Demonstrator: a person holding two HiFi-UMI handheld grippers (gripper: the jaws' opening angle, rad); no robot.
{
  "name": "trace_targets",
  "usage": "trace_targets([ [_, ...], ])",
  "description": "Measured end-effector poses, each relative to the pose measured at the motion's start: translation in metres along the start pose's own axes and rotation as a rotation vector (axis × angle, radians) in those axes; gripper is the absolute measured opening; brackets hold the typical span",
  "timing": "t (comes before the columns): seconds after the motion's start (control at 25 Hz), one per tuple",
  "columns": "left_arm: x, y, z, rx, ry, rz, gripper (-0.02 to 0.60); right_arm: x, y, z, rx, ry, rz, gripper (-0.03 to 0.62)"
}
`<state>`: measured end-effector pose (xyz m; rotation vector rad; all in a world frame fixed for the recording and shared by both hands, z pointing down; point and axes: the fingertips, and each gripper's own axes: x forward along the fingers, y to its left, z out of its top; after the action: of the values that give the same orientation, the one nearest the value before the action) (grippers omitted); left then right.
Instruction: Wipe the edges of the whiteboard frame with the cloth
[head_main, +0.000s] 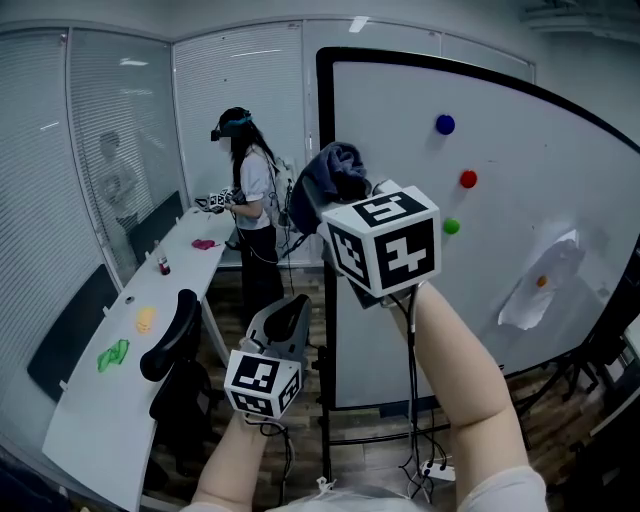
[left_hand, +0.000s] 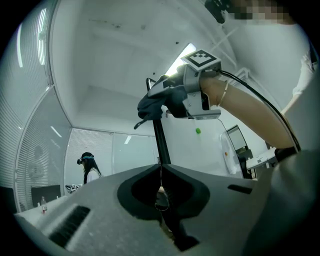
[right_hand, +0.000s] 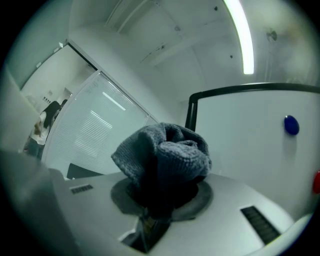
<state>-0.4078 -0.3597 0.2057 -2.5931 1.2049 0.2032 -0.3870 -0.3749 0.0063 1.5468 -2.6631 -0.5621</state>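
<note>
We see our right gripper (head_main: 343, 200) near twelve o'clock gripping the bunched dark cloth (head_main: 336, 170) at the left edge of the whiteboard frame (head_main: 322, 110), while our left gripper (head_main: 288, 315) hangs lower toward seven o'clock, just beside that black frame.

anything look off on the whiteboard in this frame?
Yes: the white sheet low on the whiteboard, at the head view's right, hangs crumpled and tilted, apparently held only by an orange magnet. The blue magnet, red magnet and green magnet look normal.
</note>
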Motion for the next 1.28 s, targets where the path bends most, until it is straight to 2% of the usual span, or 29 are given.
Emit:
trace_targets([
  [0.32, 0.014, -0.002, 0.019, 0.006, -0.027, -0.027, 0.020, 0.011, -0.018, 0.053, -0.027, -0.026, -0.039, 0.072],
  [0.52, 0.019, 0.004, 0.037, -0.025, -0.060, -0.044, 0.020, 0.016, -0.029, 0.085, -0.069, -0.040, -0.071, 0.072],
  [1.04, 0.022, 0.009, 0.050, -0.056, -0.073, -0.090, 0.020, 0.015, -0.052, 0.135, -0.018, -0.099, -0.099, 0.072],
  [1.28, 0.024, -0.007, 0.058, -0.050, -0.087, -0.105, 0.020, -0.002, -0.080, 0.154, -0.053, -0.147, -0.198, 0.072],
])
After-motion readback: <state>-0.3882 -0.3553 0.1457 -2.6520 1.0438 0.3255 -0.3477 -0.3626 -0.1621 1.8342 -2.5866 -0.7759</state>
